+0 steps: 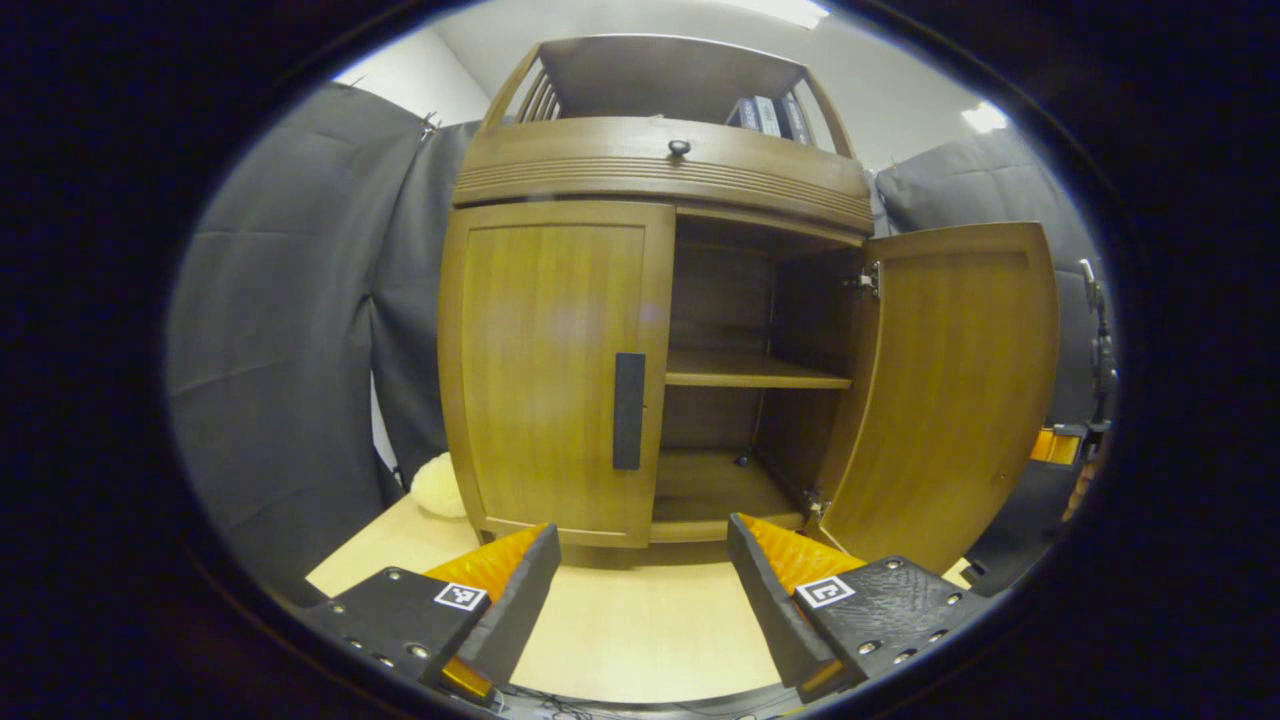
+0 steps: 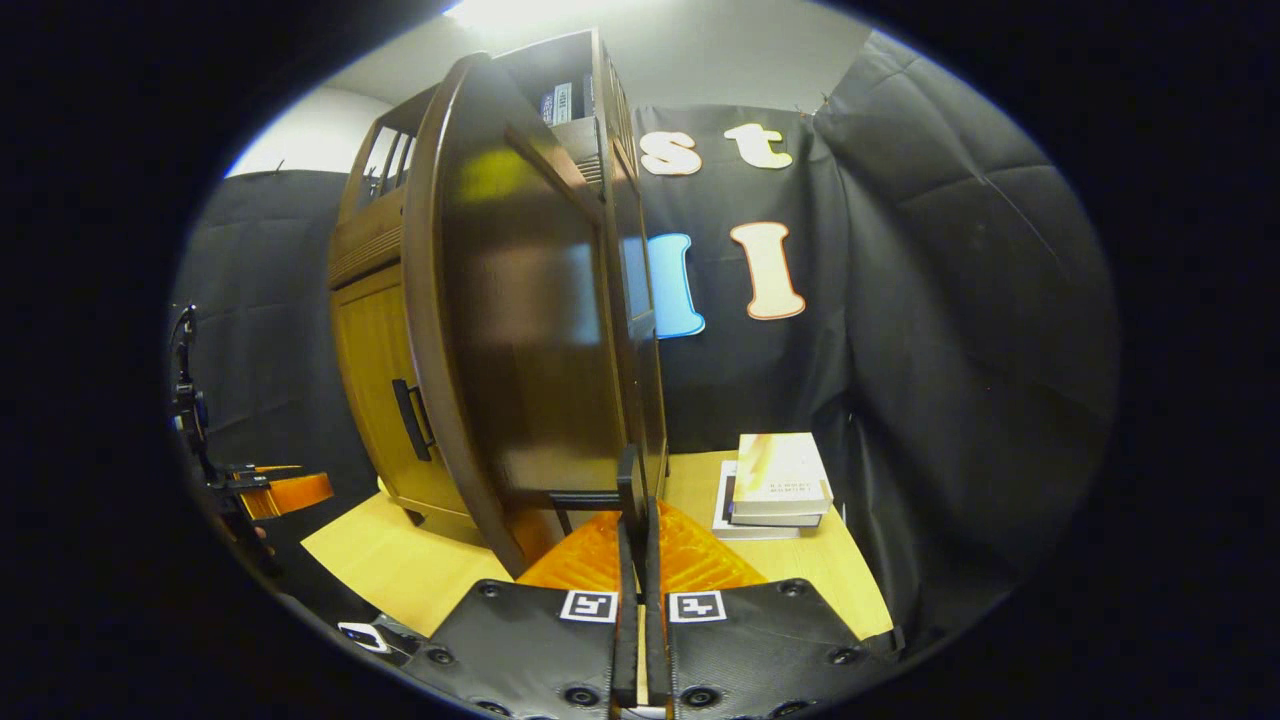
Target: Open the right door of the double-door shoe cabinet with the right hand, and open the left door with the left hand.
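Already the shoe cabinet (image 1: 660, 180) on the table (image 1: 640, 620) has its right door (image 1: 950, 390) swung wide at three o'clock, shelves showing; the left door (image 1: 550, 370) sits flush. Left gripper (image 1: 640, 550) hovers before it, fingers spread. Right gripper (image 2: 633, 500) pinches the right door's handle (image 2: 628, 480), fingers pressed together. Books (image 2: 775, 480) lie at four o'clock.

The shoe cabinet (image 1: 660, 300) stands on the bench (image 1: 620, 620). Its left door (image 1: 550, 370) is closed; its right door (image 1: 950, 390) stands open at the right. A stack of books (image 2: 775, 485) lies on the bench right of the cabinet.
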Tool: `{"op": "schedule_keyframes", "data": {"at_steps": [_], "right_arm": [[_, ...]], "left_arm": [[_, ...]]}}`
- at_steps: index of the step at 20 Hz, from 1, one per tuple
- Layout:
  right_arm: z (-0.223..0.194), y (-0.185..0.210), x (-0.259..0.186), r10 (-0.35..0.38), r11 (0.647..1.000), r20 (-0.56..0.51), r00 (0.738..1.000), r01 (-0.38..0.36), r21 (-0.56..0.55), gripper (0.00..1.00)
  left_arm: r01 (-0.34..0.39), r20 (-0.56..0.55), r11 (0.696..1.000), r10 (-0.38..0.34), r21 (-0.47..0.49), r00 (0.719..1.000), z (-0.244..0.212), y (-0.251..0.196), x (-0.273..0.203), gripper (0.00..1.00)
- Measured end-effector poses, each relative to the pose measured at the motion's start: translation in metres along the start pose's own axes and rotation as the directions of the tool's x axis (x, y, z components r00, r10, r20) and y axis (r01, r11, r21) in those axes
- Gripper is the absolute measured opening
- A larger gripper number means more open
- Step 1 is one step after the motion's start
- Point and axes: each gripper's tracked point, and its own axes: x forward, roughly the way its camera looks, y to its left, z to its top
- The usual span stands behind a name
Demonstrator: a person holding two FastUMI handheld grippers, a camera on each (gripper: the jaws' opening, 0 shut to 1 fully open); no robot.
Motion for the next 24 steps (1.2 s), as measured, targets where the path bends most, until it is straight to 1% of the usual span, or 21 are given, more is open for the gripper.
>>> {"op": "schedule_keyframes", "data": {"at_steps": [2, 5, 7, 8, 9, 10, 12, 14, 15, 16, 19, 21, 24], "right_arm": [[0.0, 0.0, 0.0, 0.027, 1.0, 0.01, 1.0, -0.027, -0.013, 0.02], [-0.001, 0.0, -0.001, 0.06, 0.998, 0.011, 0.998, -0.06, -0.034, 0.02], [-0.001, -0.001, -0.002, 0.068, 0.997, 0.01, 0.998, -0.068, -0.046, 0.02], [-0.001, -0.001, -0.003, 0.063, 0.997, 0.006, 0.998, -0.063, -0.054, 0.02], [-0.003, -0.001, -0.004, 0.053, 0.997, 0.003, 0.999, -0.053, -0.06, 0.05], [-0.003, -0.001, -0.008, 0.041, 0.997, 0.001, 0.999, -0.041, -0.064, 0.02], [-0.007, -0.001, -0.02, 0.009, 0.998, -0.011, 1.0, -0.009, -0.067, 0.02], [-0.013, -0.001, -0.038, -0.046, 0.995, -0.025, 0.999, 0.043, -0.087, 0.02], [-0.015, -0.002, -0.048, -0.076, 0.992, -0.025, 0.997, 0.073, -0.098, 0.05], [-0.018, 0.002, -0.057, -0.099, 0.99, -0.03, 0.995, 0.096, -0.099, 0.04], [-0.029, 0.03, -0.082, -0.11, 0.991, -0.062, 0.992, 0.105, -0.088, 0.02], [-0.03, 0.057, -0.088, -0.106, 0.992, -0.062, 0.992, 0.1, -0.082, 0.02], [-0.029, 0.114, -0.082, -0.052, 0.998, -0.06, 0.997, 0.049, -0.043, 0.07]], "left_arm": [[-0.035, -0.006, 0.999, 0.035, 0.008, 0.999, 0.001, 0.003, -0.003, 0.97], [-0.092, 0.005, 0.996, 0.092, 0.006, 0.996, 0.005, 0.009, -0.008, 0.97], [-0.108, 0.018, 0.994, 0.108, -0.005, 0.994, 0.005, 0.01, -0.008, 0.97], [-0.104, 0.018, 0.995, 0.104, -0.009, 0.994, 0.004, 0.009, -0.009, 0.98], [-0.094, 0.016, 0.996, 0.094, -0.009, 0.995, 0.005, 0.009, -0.009, 0.97], [-0.086, 0.019, 0.996, 0.086, -0.003, 0.996, 0.006, 0.009, -0.011, 0.98], [-0.069, 0.035, 0.998, 0.068, 0.01, 0.997, 0.01, 0.01, -0.011, 0.98], [-0.047, 0.047, 0.999, 0.047, 0.003, 0.998, 0.011, 0.011, -0.01, 0.98], [-0.037, 0.048, 0.999, 0.037, -0.007, 0.998, 0.01, 0.01, -0.009, 0.98], [-0.028, 0.047, 0.999, 0.029, -0.018, 0.998, 0.011, 0.011, -0.009, 0.98], [-0.012, 0.051, 0.999, 0.014, -0.034, 0.999, 0.011, 0.015, -0.011, 0.98], [-0.006, 0.059, 0.999, 0.008, -0.036, 0.998, 0.012, 0.015, -0.013, 0.98], [-0.003, 0.088, 0.999, 0.007, -0.047, 0.996, 0.011, 0.017, -0.013, 0.97]]}}
